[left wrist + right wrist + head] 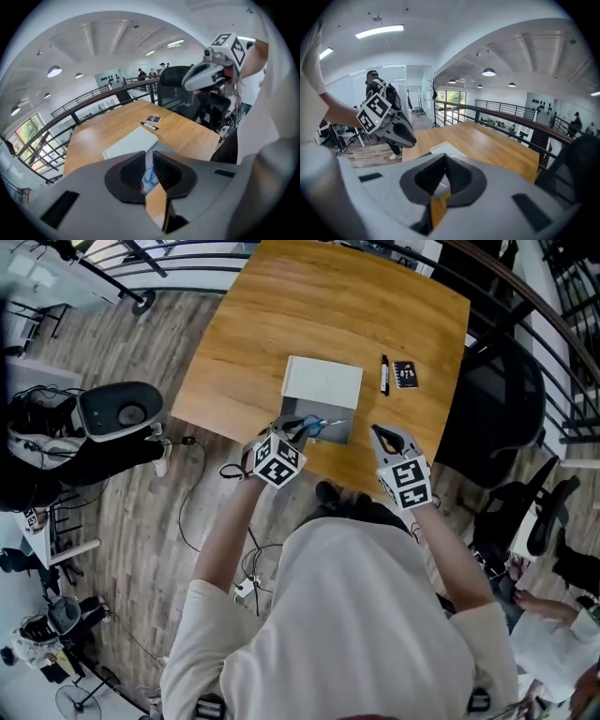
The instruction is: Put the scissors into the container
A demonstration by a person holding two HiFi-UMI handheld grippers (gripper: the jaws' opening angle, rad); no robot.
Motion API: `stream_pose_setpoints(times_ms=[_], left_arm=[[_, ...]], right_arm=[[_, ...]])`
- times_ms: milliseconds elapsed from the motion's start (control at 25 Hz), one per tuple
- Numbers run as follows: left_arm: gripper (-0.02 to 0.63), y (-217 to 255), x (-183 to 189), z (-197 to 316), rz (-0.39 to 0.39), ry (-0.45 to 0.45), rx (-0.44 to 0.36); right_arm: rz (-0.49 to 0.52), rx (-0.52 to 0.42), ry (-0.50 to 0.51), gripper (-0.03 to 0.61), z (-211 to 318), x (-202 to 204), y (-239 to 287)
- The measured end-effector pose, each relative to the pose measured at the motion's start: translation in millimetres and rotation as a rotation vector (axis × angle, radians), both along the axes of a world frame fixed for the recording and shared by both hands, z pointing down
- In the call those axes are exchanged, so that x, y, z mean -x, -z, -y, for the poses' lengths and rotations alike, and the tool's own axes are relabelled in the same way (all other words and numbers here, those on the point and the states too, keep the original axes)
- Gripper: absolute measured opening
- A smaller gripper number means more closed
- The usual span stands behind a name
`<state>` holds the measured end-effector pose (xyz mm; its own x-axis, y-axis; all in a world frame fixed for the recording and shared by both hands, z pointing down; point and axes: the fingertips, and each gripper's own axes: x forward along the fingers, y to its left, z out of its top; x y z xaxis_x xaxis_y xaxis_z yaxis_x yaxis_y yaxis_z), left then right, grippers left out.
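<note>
The scissors [317, 426], with blue handles, are at the table's near edge, right in front of the grey near wall of the container [322, 382], a box with a white top. My left gripper [298, 430] is at the handles. In the left gripper view its jaws stand a narrow slit apart with the blue scissors [150, 177] between them, pads against them. My right gripper [383, 438] hangs over the table's near edge, a little right of the box, shut with nothing in it; in the right gripper view its jaws meet at the tips.
A black marker [384, 374] and a small black card [405, 374] lie on the wooden table [281, 315] just right of the box. A black office chair [497, 399] stands at the table's right side. Cables and gear cover the floor at left.
</note>
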<state>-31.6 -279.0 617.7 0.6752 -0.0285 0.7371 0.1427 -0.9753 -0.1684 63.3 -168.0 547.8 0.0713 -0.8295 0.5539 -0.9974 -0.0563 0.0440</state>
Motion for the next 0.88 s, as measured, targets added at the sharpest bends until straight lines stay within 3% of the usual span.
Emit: stream_pose_setpoints(times_ms=[360,880], left_arm=[[0.018,51,5,-25,-0.115,0.178,0.017],[-0.006,96,9,-77,-0.278,0.439,0.124]], right_arm=[[0.005,-0.032,0.095,0.003,-17,-7,24],[0.035,-0.111,0.177,0.003,-48,-17,49]])
